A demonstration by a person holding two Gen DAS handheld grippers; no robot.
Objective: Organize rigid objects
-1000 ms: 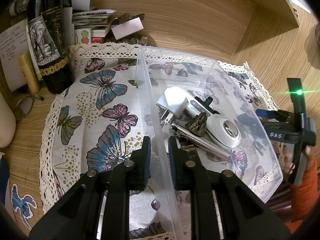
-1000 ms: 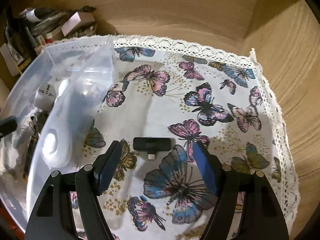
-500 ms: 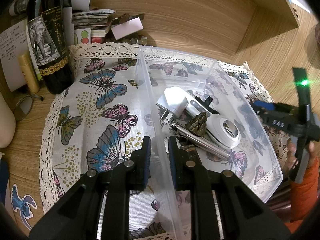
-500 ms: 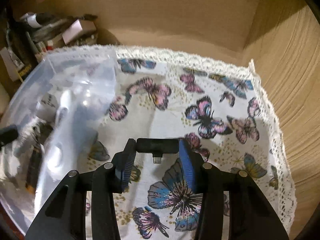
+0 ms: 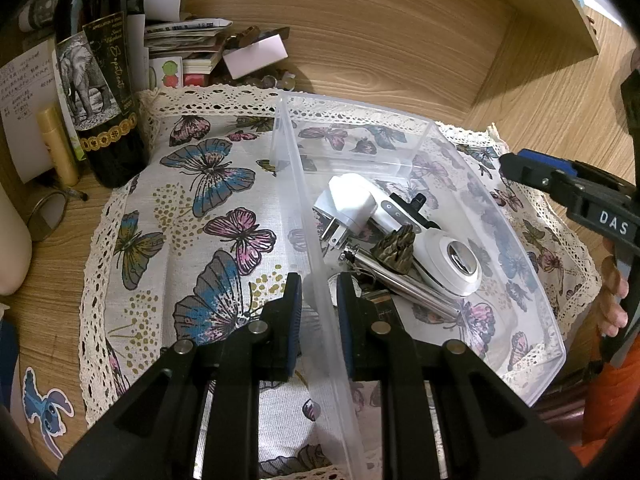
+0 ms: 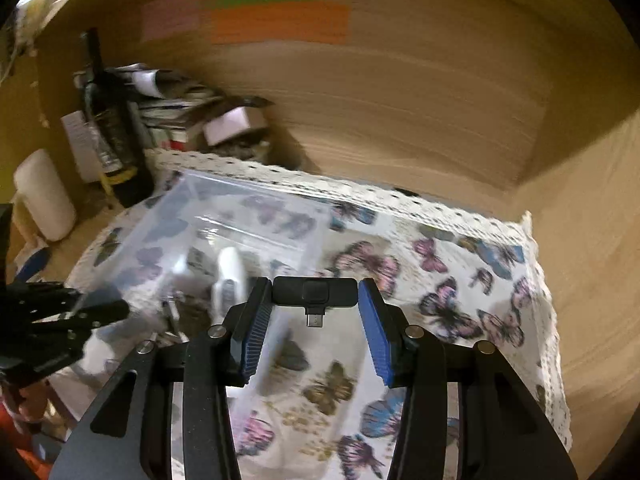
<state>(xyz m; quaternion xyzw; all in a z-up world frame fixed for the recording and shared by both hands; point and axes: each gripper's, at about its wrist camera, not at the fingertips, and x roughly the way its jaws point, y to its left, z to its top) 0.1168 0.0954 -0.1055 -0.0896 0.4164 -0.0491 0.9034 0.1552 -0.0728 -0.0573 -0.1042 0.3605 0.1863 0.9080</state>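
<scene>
- Desk (image 5: 400, 48) of pale wood carried everything, with a wooden back wall at the far side bearing coloured paper strips (image 6: 276, 20).
- Cloth (image 5: 192, 208) printed with butterflies and edged in lace covered the middle of the desk.
- Clear plastic bin (image 5: 460, 168) sat on the cloth, its near-left wall running up between the left gripper's pads.
- Left gripper (image 5: 318, 300) pointed steeply down, jaws pressed nearly together and pinching that thin bin wall, one pad outside and one inside.
- Right gripper (image 6: 316, 320) was tilted downward and held above the cloth to the right of the bin; its blue pads (image 6: 252, 332) clamped the two ends of a small black dongle (image 6: 314, 292).
- The dongle was a short dark bar with a square button on its face and a small metal plug pointing down from its middle; it hung clear of the cloth.
- In the left wrist view the right gripper appeared at the far right edge, with part of a hand (image 5: 616, 300) and an orange sleeve (image 5: 612, 400) behind it.
- Dark wine bottle (image 5: 96, 92) with an elephant label stood at the far left, beside stacked papers (image 5: 180, 40).
- Inside the bin lay a white plug adapter (image 5: 352, 208), a white oval device (image 5: 452, 264), a metal rod (image 5: 400, 280) and a small bronze spiky piece (image 5: 394, 248), heaped together near its left wall.
</scene>
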